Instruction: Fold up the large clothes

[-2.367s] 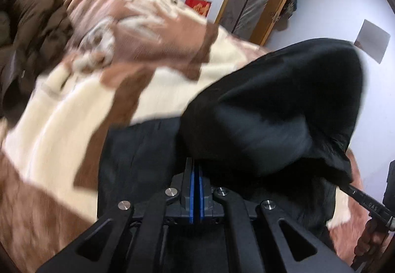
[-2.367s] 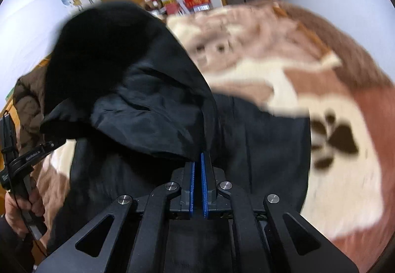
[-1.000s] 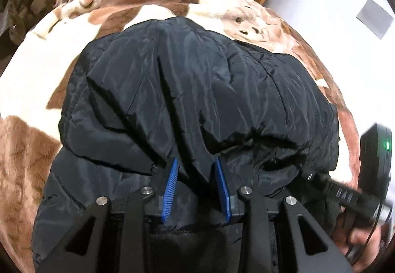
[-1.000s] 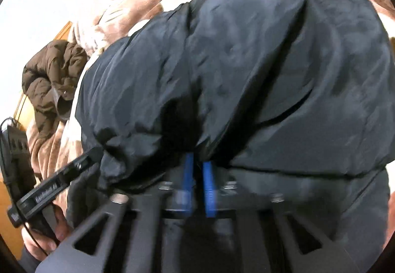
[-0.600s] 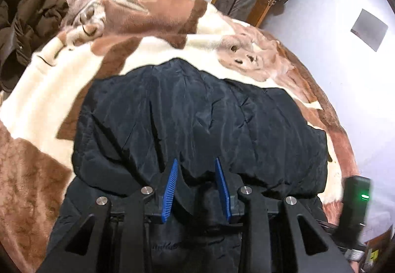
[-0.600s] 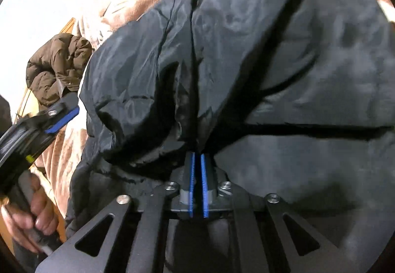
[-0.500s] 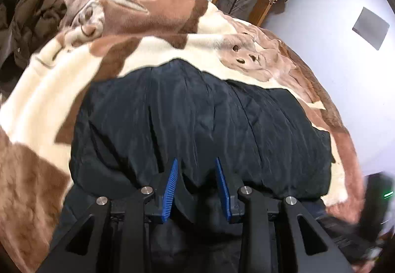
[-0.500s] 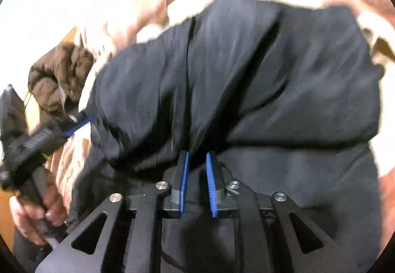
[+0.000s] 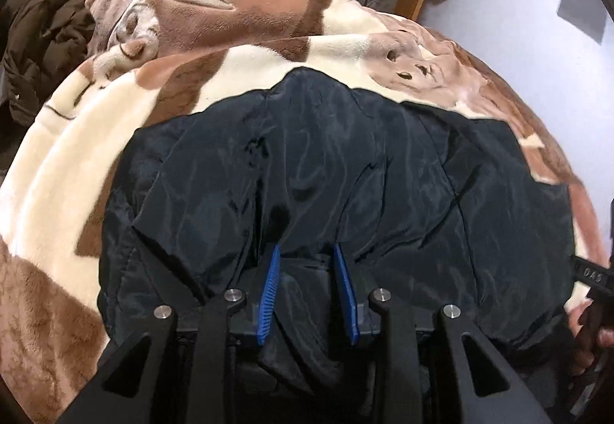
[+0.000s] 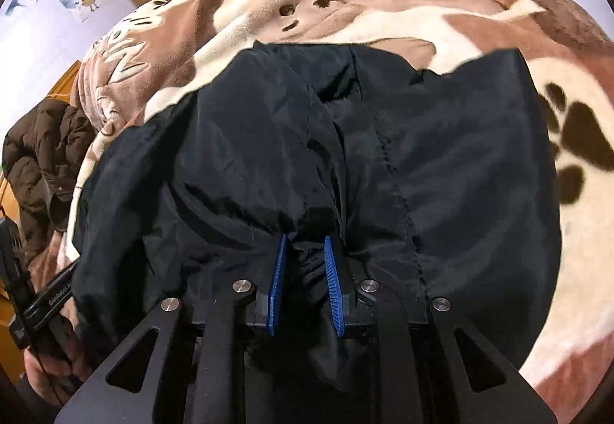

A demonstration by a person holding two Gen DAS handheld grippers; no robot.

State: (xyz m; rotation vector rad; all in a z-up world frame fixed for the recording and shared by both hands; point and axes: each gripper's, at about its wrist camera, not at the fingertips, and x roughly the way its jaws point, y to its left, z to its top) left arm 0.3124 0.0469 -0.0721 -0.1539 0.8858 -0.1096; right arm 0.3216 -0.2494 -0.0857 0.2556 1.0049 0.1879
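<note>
The left gripper is holding its blue fingers wide apart, with black cloth lying loose between them. The right gripper is spreading its fingers open too. The big black coat is lying folded on the bed's brown and cream blanket. At 10 o'clock, a brown coat is sitting.

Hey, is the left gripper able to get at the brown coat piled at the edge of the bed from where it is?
Probably yes. The left tongs stand open over the black jacket, holding nothing, and only bare blanket lies between them and the brown coat far to the left.
</note>
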